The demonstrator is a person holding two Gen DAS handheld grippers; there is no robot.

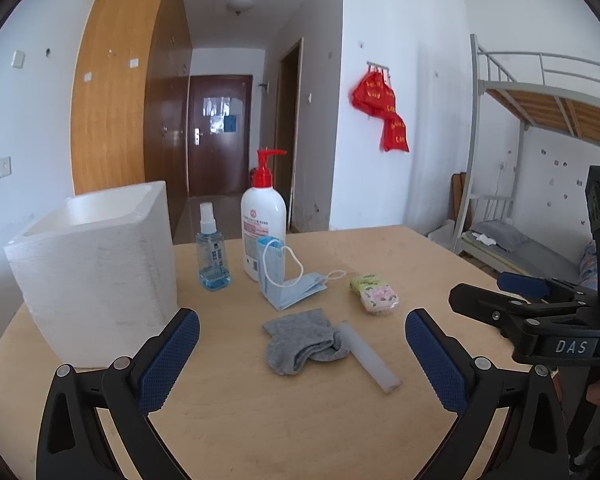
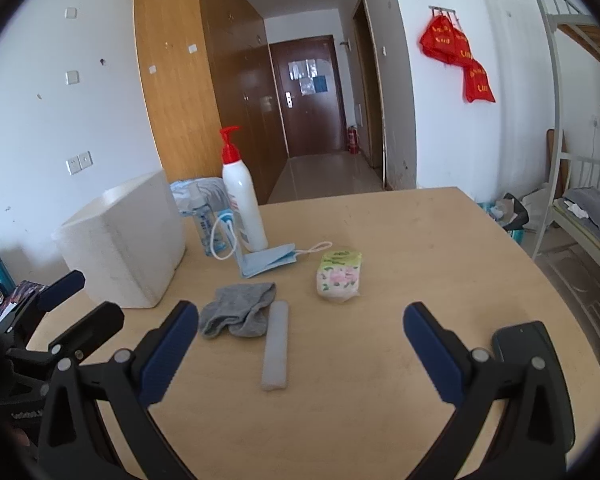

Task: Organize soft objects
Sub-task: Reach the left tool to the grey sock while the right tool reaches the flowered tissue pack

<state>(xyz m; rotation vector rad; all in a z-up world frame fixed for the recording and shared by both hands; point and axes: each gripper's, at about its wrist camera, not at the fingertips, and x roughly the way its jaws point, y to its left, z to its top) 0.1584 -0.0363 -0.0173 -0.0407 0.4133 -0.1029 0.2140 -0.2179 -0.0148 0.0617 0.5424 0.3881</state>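
**Nothing sorted yet: both grippers wait, released**

Nearest the lens, the left gripper point(image 1: 302, 354) and right gripper point(image 2: 300, 348) hang over the table point(image 2: 420, 280), jaws spread wide and holding nothing. Every soft thing lies loose, so by my judgement all the work is left: grey sock point(image 1: 302, 340) at 12 o'clock, face masks point(image 1: 288, 280) beyond it, tissue pack point(image 1: 376, 294) at 1 o'clock. A foam box point(image 1: 96, 272) stands at 10 o'clock, beside the table's left edge, with open room on the right.
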